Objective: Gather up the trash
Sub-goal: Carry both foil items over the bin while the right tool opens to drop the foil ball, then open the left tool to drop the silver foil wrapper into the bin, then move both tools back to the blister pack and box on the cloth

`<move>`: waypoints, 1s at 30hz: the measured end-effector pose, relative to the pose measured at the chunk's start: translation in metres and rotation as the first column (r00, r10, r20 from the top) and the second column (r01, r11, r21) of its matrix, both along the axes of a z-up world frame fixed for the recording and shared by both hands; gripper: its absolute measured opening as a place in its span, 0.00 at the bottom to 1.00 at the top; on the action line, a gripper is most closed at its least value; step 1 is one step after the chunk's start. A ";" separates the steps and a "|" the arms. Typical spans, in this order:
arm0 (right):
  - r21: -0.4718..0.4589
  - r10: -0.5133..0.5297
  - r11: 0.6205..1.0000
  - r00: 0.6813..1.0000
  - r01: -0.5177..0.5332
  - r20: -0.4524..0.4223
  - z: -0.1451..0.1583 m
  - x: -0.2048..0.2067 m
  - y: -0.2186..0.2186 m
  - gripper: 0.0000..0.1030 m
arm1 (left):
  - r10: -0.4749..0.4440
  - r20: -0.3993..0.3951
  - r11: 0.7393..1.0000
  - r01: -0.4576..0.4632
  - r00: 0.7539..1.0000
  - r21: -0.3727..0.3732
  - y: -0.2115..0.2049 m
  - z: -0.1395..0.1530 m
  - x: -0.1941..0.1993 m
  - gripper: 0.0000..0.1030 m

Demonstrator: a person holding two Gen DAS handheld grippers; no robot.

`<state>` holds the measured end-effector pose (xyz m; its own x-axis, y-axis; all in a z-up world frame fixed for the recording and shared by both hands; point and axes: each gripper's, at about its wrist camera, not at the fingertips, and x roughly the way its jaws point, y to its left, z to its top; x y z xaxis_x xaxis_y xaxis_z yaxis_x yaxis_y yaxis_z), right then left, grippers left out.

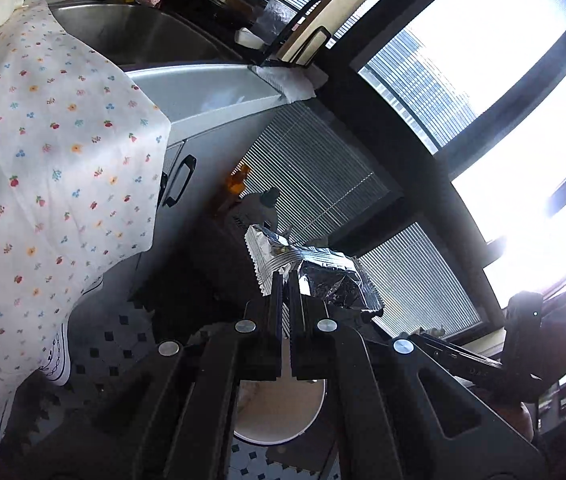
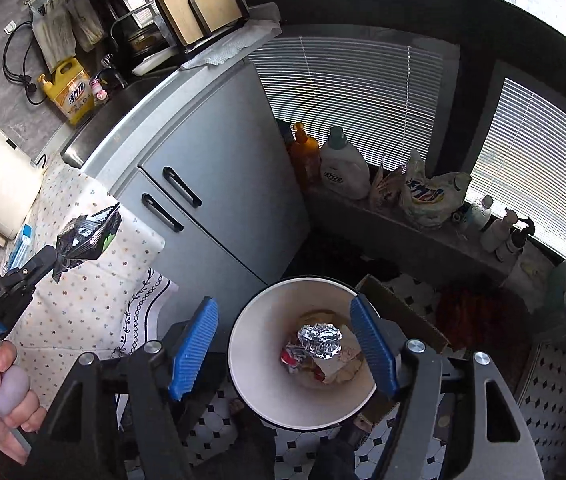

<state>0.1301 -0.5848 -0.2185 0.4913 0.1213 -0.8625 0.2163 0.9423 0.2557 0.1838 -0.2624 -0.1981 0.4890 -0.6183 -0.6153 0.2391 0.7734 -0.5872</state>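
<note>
My left gripper (image 1: 286,276) is shut on a silver foil snack wrapper (image 1: 315,268), held in the air beside the cloth-covered table. In the right wrist view the same wrapper (image 2: 87,232) hangs from the left gripper (image 2: 57,258) at the left. My right gripper (image 2: 285,344) is open with blue pads (image 2: 197,344), directly above a white round trash bin (image 2: 251,392) on the floor. The bin holds a crumpled foil ball (image 2: 319,340) and other wrappers. The bin's rim (image 1: 283,432) shows under my left fingers.
A floral tablecloth (image 1: 43,160) covers the table at left. A grey cabinet (image 2: 211,184) with black handles stands behind. A sink (image 1: 143,36) and detergent bottles (image 2: 343,168) on the window sill. A cardboard box (image 2: 403,308) lies beside the bin on the tiled floor.
</note>
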 end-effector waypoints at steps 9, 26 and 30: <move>0.014 -0.081 0.997 0.997 0.081 -0.009 -0.012 -0.036 -0.053 0.72 | -0.098 -0.083 0.994 0.102 0.992 0.046 -0.055 -0.033 -0.026 0.03; 0.035 -0.097 0.995 0.995 0.097 0.010 -0.007 -0.055 -0.067 0.75 | -0.095 -0.104 0.991 0.104 0.990 0.087 -0.062 -0.030 -0.027 0.79; 0.032 -0.040 0.999 0.998 0.039 0.045 0.003 -0.044 -0.044 0.84 | -0.022 -0.067 0.992 0.030 0.998 0.121 -0.032 -0.011 -0.023 0.91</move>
